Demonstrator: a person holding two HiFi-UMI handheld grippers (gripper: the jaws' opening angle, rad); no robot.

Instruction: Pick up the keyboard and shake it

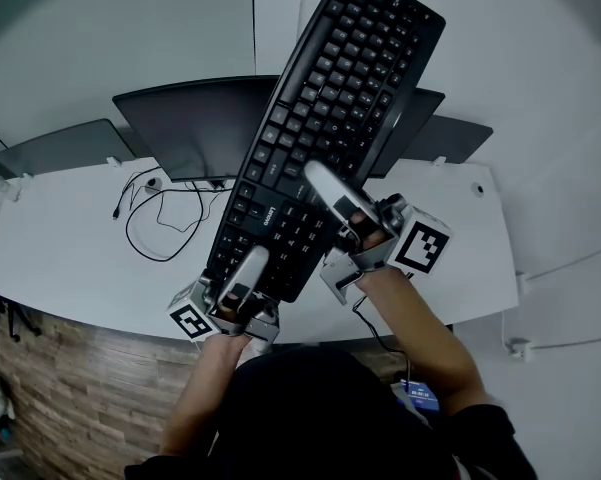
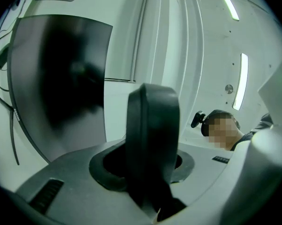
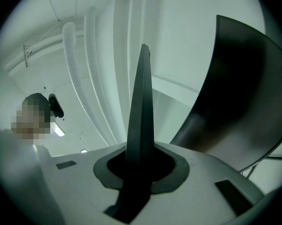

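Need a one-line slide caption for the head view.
Left gripper and right gripper clamp the black keyboard, raised above the white desk.

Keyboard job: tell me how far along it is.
Done: the keyboard is up off the white desk, held tilted in the air. In hand: the left tongs and the right tongs are each shut on an edge of it, with the thin dark edge standing between their jaws. Left: the shake itself. One still moment cannot show whether it has begun.
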